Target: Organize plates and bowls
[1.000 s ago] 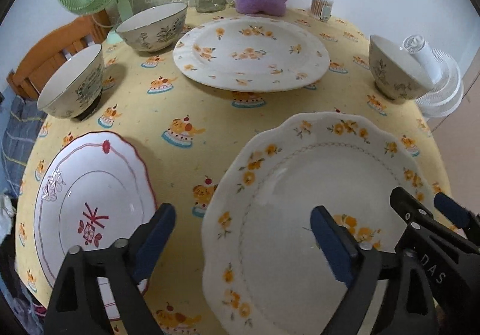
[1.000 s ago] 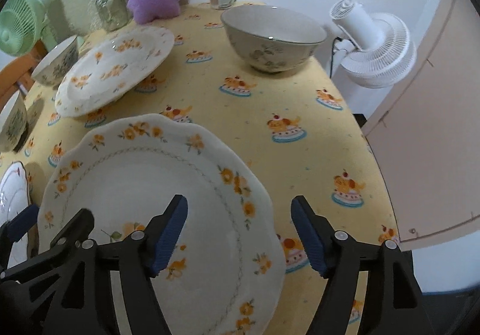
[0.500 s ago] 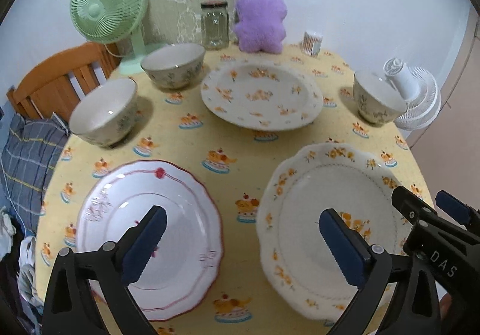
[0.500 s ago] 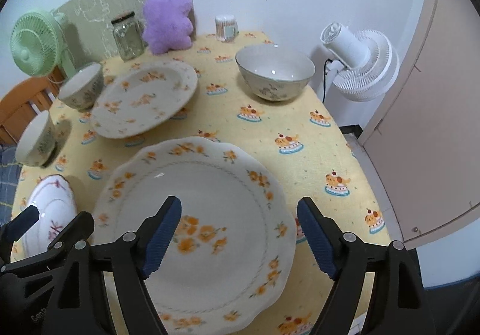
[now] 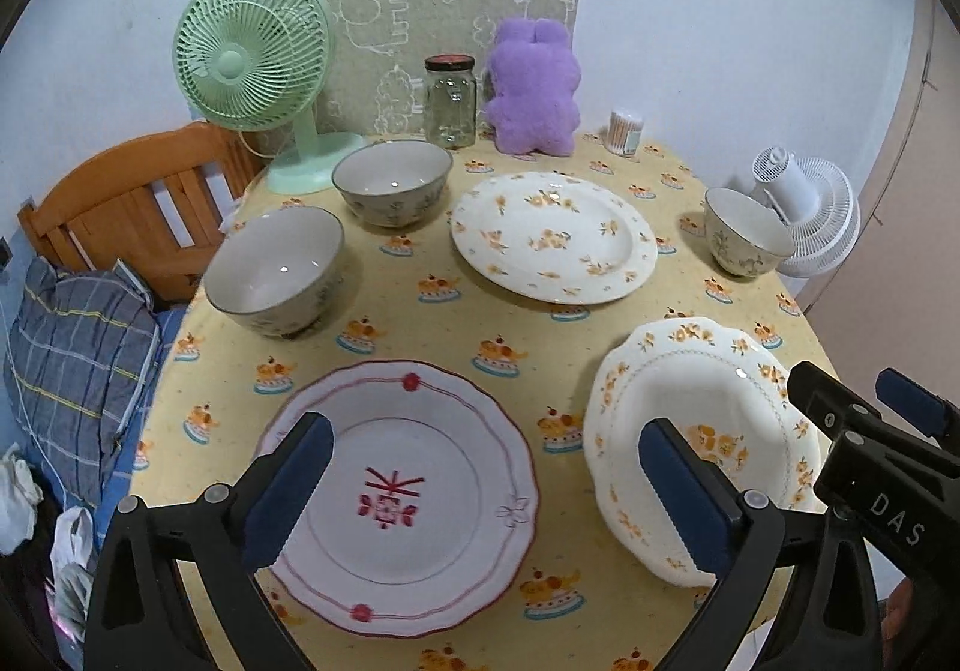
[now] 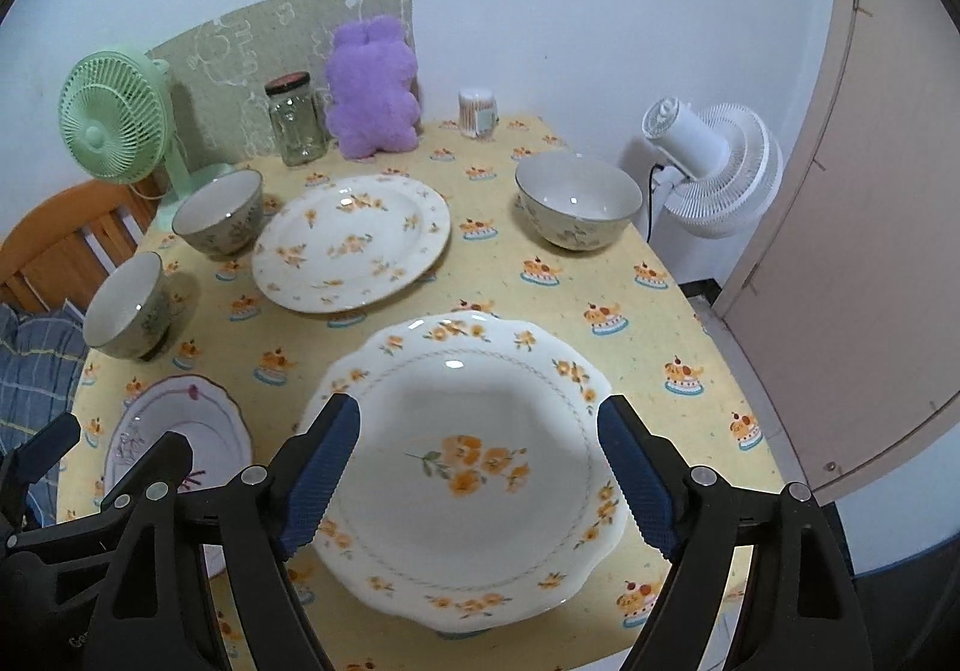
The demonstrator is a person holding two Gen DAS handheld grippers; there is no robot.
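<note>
While both tongs [image 5: 480, 482] [image 6: 479, 470] gape empty, glossy scalloped plate [image 6: 474, 467], round red-trimmed plate [image 5: 396, 491], ribbed pads.

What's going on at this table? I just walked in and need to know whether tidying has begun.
A person holds two grippers above the table, both open and empty. The left gripper hangs over the red-trimmed plate, the right gripper over the scalloped flowered plate. A third plate and three bowls sit apart; nothing is stacked yet.
</note>
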